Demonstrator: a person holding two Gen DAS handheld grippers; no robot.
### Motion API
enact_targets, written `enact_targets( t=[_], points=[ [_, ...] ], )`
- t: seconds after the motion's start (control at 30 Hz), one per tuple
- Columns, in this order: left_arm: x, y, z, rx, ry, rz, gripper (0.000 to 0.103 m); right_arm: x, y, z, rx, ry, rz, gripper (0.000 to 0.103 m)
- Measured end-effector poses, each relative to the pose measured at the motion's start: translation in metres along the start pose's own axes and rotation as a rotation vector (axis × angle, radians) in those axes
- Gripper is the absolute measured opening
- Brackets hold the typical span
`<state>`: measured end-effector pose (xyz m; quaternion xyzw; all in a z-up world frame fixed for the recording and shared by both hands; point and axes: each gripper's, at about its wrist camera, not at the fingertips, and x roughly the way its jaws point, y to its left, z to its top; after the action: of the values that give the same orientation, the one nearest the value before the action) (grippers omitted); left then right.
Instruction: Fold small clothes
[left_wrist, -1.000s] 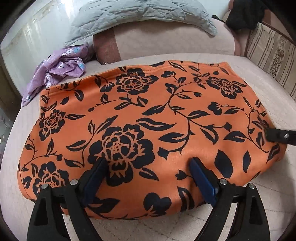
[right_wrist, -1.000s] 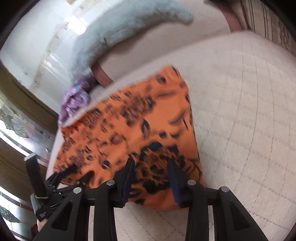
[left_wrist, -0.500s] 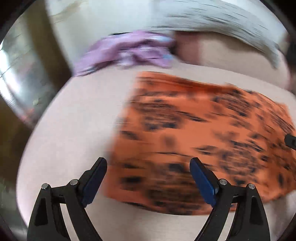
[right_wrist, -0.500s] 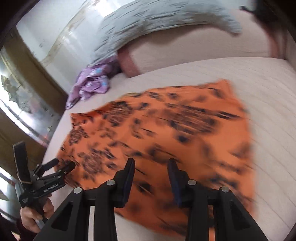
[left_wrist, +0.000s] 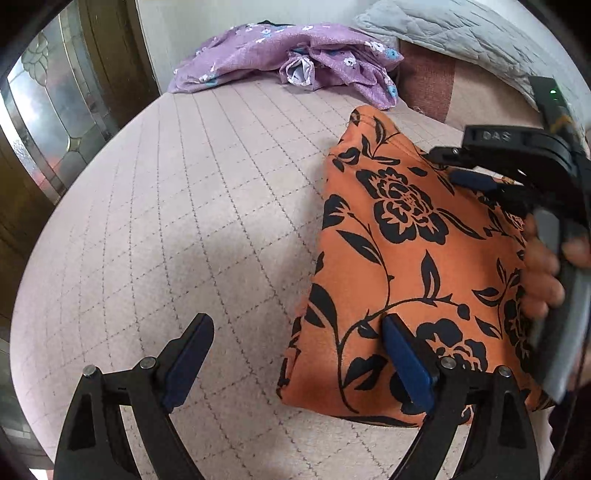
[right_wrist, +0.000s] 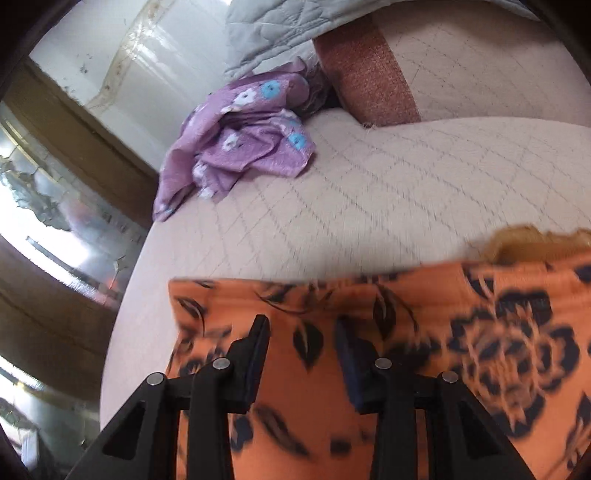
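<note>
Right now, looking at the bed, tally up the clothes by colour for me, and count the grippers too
Orange clothes with black flowers: 1, the orange garment
Purple clothes with small flowers: 1, the purple garment
Grippers: 2, the left gripper and the right gripper
Total: 4
</note>
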<state>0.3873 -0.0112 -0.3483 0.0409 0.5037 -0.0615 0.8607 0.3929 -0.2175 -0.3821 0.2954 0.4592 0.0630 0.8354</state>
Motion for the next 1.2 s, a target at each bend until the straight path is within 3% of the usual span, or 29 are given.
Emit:
enact_targets(
  t=[0.13,0.37,0.57,0.73,0.83,0.9,0.97,1.03,1.1,1.17,1.2],
  points=[
    [-0.006,0.003,-0.001,0.002,-0.005,-0.014,0.093,-0.001,-0.008,0.01,0.055,-0.025,0.011,0.038],
    [-0.011,0.019,0.007,-0.045,-0.035,0.0,0.093,-0.084,-0.042,-0.006,0.089,-0.114,-0.001,0.04],
    [0.0,0.005,0.001,0.037,-0.017,0.063,0.093,-0.182,-0.101,-0.063,0.138,-0.142,-0.102,0.041],
    [-0.023,0.01,-0.002,0.005,-0.052,0.067,0.093,-0.234,-0.148,-0.118,0.235,-0.1,-0.166,0.041],
    [-0.049,0.022,-0.015,-0.068,-0.085,-0.003,0.093,-0.268,-0.165,-0.147,0.286,-0.118,-0.115,0.044],
    [-0.057,0.028,-0.024,-0.12,-0.084,-0.056,0.093,-0.283,-0.171,-0.164,0.314,-0.138,-0.088,0.059],
    [-0.057,0.03,-0.036,-0.153,-0.046,-0.07,0.093,-0.291,-0.177,-0.181,0.343,-0.135,-0.062,0.061],
    [-0.057,0.039,-0.053,-0.223,-0.014,-0.123,0.093,-0.294,-0.184,-0.195,0.388,-0.121,-0.026,0.061],
    [-0.052,0.048,-0.069,-0.331,0.034,-0.239,0.093,-0.291,-0.192,-0.208,0.447,-0.118,0.021,0.061],
    [-0.042,0.049,-0.075,-0.386,0.079,-0.293,0.093,-0.287,-0.199,-0.214,0.491,-0.118,0.05,0.064],
    [-0.039,0.046,-0.074,-0.39,0.074,-0.286,0.094,-0.283,-0.202,-0.216,0.507,-0.119,0.059,0.064]
  ],
)
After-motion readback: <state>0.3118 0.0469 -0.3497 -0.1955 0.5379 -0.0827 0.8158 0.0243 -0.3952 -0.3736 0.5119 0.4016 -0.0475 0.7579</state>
